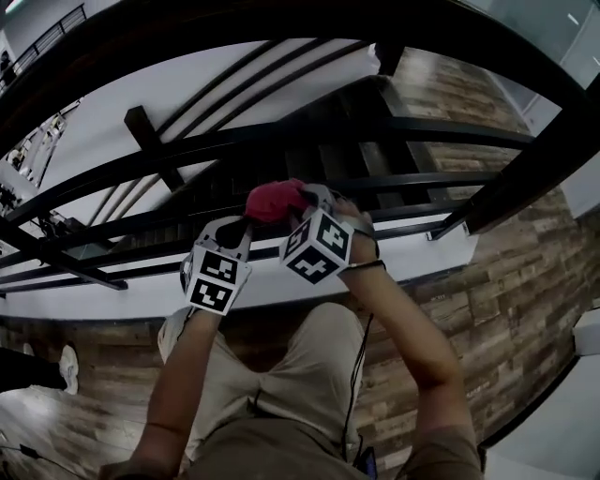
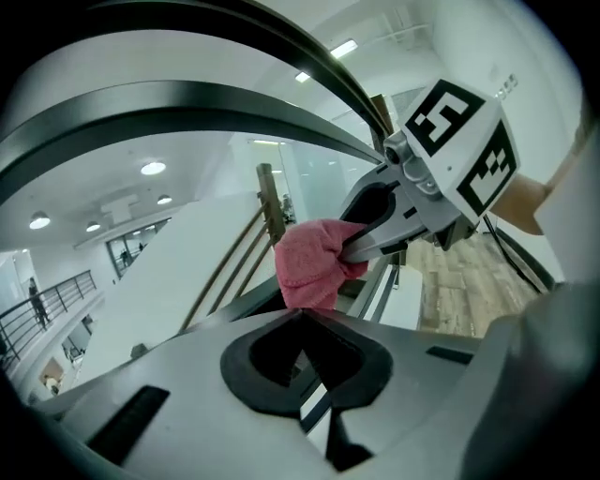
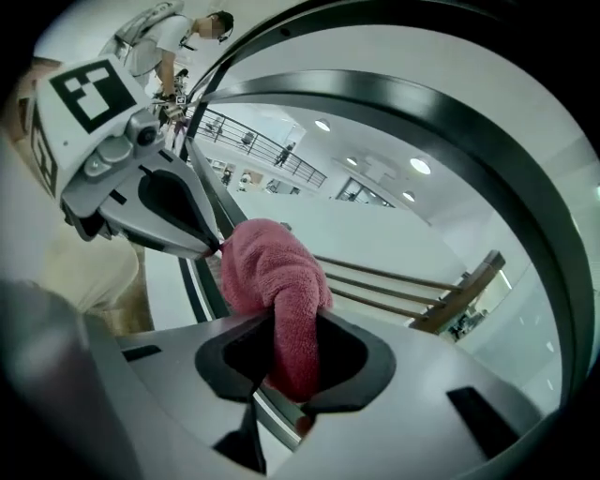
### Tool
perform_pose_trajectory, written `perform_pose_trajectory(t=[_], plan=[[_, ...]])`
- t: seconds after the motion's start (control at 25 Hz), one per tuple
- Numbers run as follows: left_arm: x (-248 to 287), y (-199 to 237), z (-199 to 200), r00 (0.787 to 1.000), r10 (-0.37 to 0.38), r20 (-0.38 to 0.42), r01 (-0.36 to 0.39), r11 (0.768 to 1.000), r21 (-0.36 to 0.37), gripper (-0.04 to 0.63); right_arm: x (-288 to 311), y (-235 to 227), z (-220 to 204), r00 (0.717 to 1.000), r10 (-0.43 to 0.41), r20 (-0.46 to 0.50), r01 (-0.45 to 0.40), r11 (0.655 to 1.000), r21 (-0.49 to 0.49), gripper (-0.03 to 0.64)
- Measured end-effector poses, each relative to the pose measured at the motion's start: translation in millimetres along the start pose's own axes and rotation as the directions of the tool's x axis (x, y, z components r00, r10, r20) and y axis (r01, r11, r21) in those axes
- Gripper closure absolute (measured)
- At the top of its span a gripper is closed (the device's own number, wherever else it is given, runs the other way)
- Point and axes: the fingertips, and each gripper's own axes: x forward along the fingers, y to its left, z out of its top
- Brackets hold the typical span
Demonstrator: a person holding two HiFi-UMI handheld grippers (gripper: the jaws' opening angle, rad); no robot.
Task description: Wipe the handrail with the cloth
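A pink-red cloth hangs bunched between my two grippers, in front of the dark railing bars. My right gripper is shut on it: in the right gripper view the cloth runs down through my own jaws. My left gripper comes in from the left, and its closed tips pinch the cloth's edge. From the right gripper view the left gripper ends right at the cloth. The dark curved handrail arches above both grippers.
Horizontal dark rail bars and a post stand just beyond the grippers, with a white ledge below them. Wood-plank floor lies to the right. A person stands far off in the right gripper view.
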Motion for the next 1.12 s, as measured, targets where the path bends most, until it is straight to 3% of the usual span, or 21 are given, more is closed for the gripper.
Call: perform_pose_trajectory(t=[0.28, 0.52, 0.6, 0.72, 0.88, 0.96, 1.08, 1.12], plan=[[65.2, -89.6, 78.7, 0.993, -0.104, 0.052, 0.100, 0.991, 0.086, 0.578, -33.4, -85.8, -114.0, 0.985, -0.139, -0.099, 0.147, 0.986, 0.074, 0.509], [108.1, -154.4, 130.6, 0.983, -0.165, 0.079, 0.155, 0.981, 0.113, 0.578, -74.2, -185.7, -241.5, 0.921, -0.299, -0.249, 0.345, 0.923, 0.169, 0.511], [121.5, -177.9, 145.6, 0.977, -0.191, 0.096, 0.182, 0.978, 0.098, 0.578, -87.0, -214.2, -283.7, 0.882, -0.362, -0.302, 0.426, 0.886, 0.182, 0.512], [134.6, -211.3, 168.2, 0.966, -0.229, 0.118, 0.218, 0.971, 0.103, 0.578, -100.0, -252.7, -349.7, 0.794, -0.441, -0.420, 0.534, 0.835, 0.133, 0.512], [128.1, -235.9, 178.7, 0.960, -0.255, 0.119, 0.237, 0.960, 0.149, 0.578, -91.9, -274.7, -432.7, 0.734, -0.418, -0.536, 0.569, 0.809, 0.149, 0.512], [115.1, -232.9, 177.6, 0.960, -0.247, 0.131, 0.225, 0.960, 0.165, 0.578, -100.7, -281.5, -448.1, 0.709, -0.445, -0.547, 0.619, 0.765, 0.180, 0.512], [97.0, -213.9, 169.2, 0.963, -0.227, 0.147, 0.199, 0.964, 0.178, 0.578, -136.1, -299.1, -433.4, 0.662, -0.549, -0.509, 0.718, 0.659, 0.223, 0.512], [91.5, -206.2, 161.5, 0.964, -0.221, 0.145, 0.195, 0.965, 0.175, 0.578, -143.2, -303.2, -427.5, 0.653, -0.580, -0.486, 0.733, 0.646, 0.214, 0.512]])
